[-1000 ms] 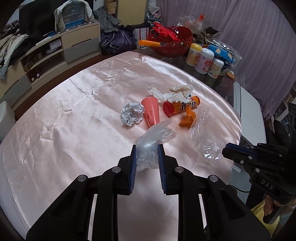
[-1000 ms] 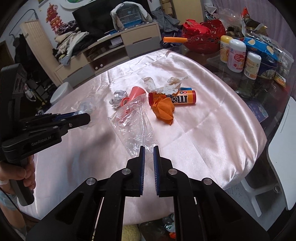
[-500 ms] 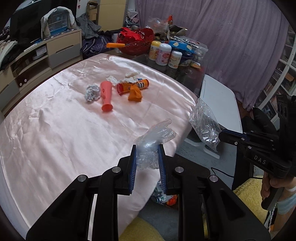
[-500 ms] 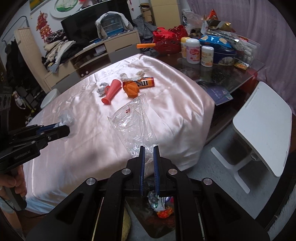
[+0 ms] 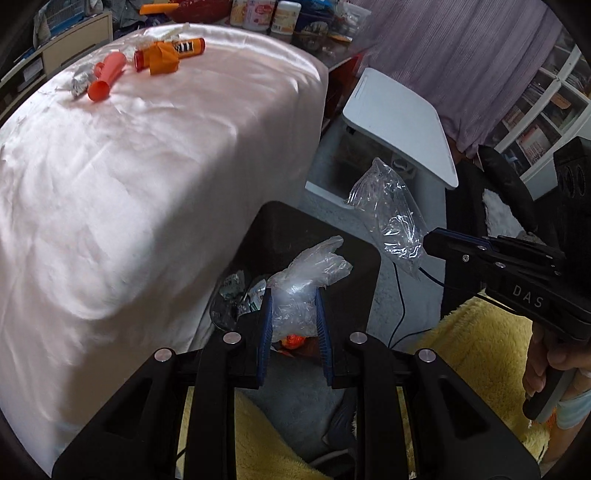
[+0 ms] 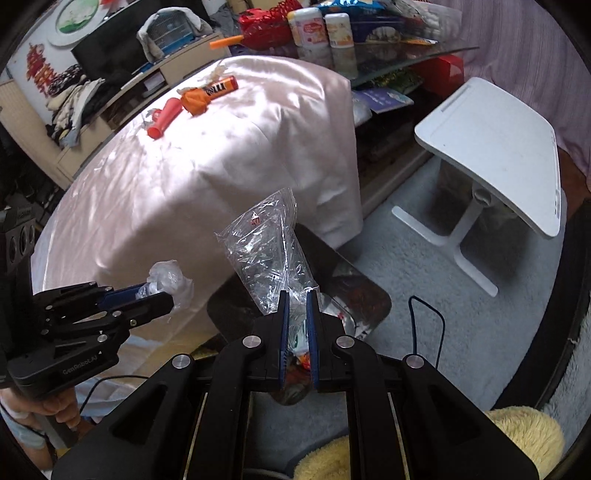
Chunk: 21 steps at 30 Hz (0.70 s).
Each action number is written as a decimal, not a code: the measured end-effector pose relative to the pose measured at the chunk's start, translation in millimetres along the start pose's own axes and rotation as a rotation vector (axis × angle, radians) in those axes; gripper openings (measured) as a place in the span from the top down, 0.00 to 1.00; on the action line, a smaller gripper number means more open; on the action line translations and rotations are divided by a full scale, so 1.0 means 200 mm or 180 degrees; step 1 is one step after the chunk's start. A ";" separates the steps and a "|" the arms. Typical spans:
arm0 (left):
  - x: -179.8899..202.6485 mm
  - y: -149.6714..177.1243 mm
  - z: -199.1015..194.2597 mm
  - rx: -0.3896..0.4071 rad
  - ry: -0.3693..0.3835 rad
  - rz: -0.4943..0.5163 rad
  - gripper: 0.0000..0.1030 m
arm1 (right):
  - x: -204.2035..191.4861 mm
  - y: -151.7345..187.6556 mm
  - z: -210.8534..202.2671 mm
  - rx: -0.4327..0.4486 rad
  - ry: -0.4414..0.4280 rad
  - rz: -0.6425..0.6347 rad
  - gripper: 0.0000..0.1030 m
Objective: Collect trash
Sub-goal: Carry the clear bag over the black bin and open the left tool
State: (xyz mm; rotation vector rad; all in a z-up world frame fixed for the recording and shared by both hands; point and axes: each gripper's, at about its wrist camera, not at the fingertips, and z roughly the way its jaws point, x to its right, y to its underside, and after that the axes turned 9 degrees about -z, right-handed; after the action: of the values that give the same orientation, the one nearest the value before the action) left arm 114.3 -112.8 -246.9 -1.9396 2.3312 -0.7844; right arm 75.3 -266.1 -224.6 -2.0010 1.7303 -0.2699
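My left gripper (image 5: 293, 293) is shut on a crumpled clear plastic glove (image 5: 310, 271) and holds it above a black trash bin (image 5: 295, 236) on the floor beside the table. My right gripper (image 6: 294, 295) is shut on a clear plastic bag (image 6: 267, 254), also above the bin (image 6: 354, 295). Each gripper shows in the other's view: the right (image 5: 430, 242) and the left (image 6: 168, 295). On the pink-clothed table (image 5: 147, 140) lie an orange cone (image 5: 107, 75), a foil ball (image 5: 79, 79), an orange candy tube (image 5: 184, 48) and crumpled orange and white paper.
The bin holds wrappers and foil trash (image 5: 240, 291). A white side table (image 6: 491, 147) stands on the grey carpet to the right. A black cable (image 6: 428, 325) runs over the floor. Yellow fleece (image 5: 472, 354) lies near me. Bottles and a red basket (image 6: 266, 22) crowd the far table.
Both grippers have moved off the table and down over the black bin, still holding the glove and the bag. The trash left on the table now lies far behind.
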 end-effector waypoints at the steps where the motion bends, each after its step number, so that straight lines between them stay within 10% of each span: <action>1: 0.01 0.01 0.04 -0.0037 -0.0030 -0.0006 0.80 | 0.00 0.02 0.02 -0.0043 0.0015 0.0026 0.90; 21: 0.03 0.00 0.30 -0.0397 -0.0020 0.0015 0.74 | 0.02 -0.02 0.19 -0.0289 -0.0262 0.0296 0.86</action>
State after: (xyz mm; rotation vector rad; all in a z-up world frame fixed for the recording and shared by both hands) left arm 132.5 -140.6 -297.8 -1.9786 2.4355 -0.6463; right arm 96.6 -261.0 -256.7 -1.9588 1.8067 -0.0781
